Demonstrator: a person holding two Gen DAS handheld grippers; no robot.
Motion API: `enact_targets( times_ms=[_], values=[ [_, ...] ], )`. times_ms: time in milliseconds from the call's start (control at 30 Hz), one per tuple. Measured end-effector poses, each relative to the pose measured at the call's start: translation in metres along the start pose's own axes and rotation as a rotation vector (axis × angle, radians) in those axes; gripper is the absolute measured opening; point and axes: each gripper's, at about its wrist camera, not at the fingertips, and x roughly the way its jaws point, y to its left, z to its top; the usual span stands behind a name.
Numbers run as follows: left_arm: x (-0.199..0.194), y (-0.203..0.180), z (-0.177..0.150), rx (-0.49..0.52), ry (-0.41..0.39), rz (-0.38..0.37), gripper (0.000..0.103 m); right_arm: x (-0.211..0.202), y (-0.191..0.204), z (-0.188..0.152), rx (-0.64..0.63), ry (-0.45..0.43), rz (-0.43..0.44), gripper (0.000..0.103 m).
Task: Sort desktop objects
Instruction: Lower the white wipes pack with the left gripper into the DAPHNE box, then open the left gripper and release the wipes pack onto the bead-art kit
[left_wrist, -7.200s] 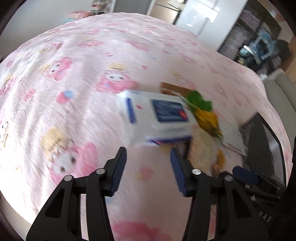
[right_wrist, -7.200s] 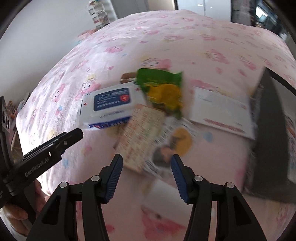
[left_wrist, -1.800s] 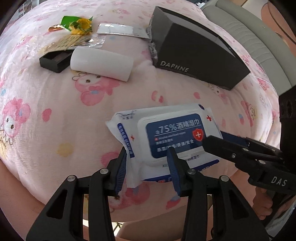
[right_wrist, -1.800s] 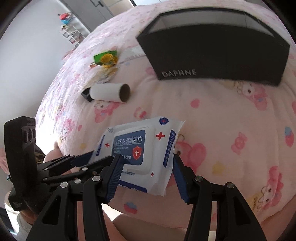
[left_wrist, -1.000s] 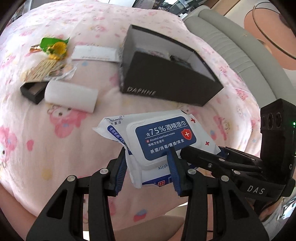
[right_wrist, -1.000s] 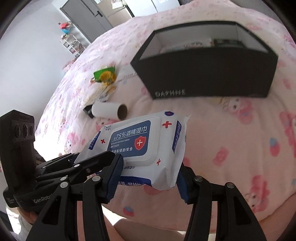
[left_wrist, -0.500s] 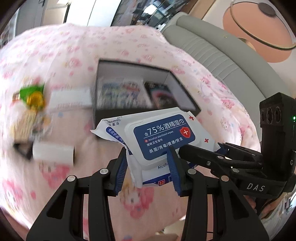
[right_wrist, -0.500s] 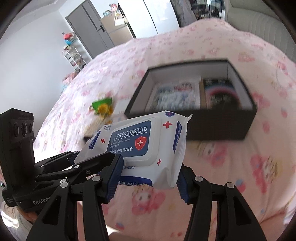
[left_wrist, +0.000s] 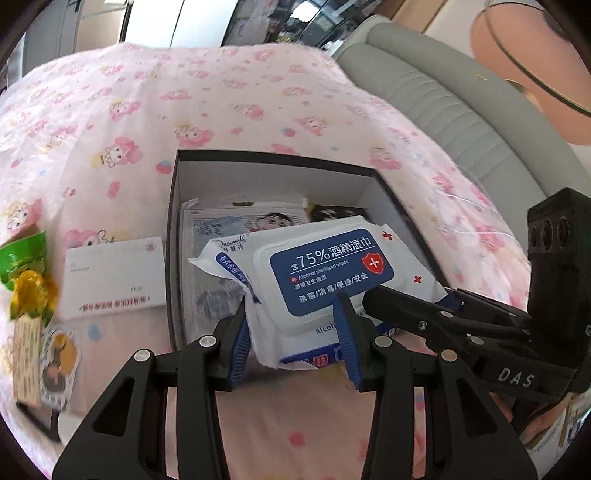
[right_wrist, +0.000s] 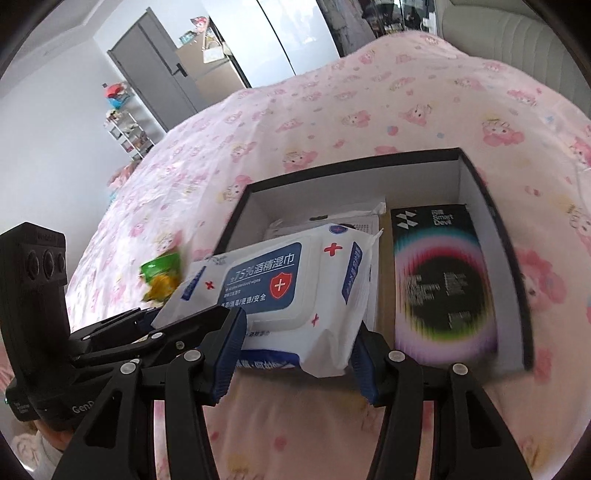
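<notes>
Pink cartoon-print bedding (left_wrist: 229, 92) covered the whole work surface, with a grey padded headboard (left_wrist: 461, 122) along its far edge. Both tools pinched one pack of alcohol wipes (left_wrist: 325, 273): the left gripper (left_wrist: 291, 336) clamped its blue pads on the pack's near end, and the right gripper (right_wrist: 295, 347) gripped the same pack from the other side, so each tool showed in the other's camera. The pack hung tilted in the air, over the near wall of an open black box (right_wrist: 491, 221). Inside the box lay a dark printed carton (right_wrist: 443, 280) along its right side and a flat printed packet (left_wrist: 236, 221) on the left. Outside the box, to its left, a white card (left_wrist: 114, 277) lay on the bedding, and beyond it a green and yellow snack bag (left_wrist: 26, 273), blurred.
</notes>
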Motion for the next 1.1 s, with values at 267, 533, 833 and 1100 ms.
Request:
enact_targets(
  times_ms=[267, 533, 833, 1100],
  values=[
    [0.053, 0.014, 0.017, 0.035, 0.081, 0.140, 0.044, 0.056, -0.023, 0.019, 0.016, 0.092, -0.068, 0.051],
    [0.029, 0.010, -0.005, 0.077, 0.059, 0.176, 0.049, 0.017, -0.028, 0.007, -0.048, 0.060, -0.118, 0.051],
    [0.057, -0.005, -0.002, 0.194, 0.271, 0.202, 0.057, 0.034, -0.026, 0.003, -0.125, 0.249, -0.123, 0.051],
    [0.083, -0.010, 0.010, 0.268, 0.277, 0.320, 0.057, 0.072, -0.025, 0.012, -0.163, 0.340, -0.168, 0.051]
  ],
)
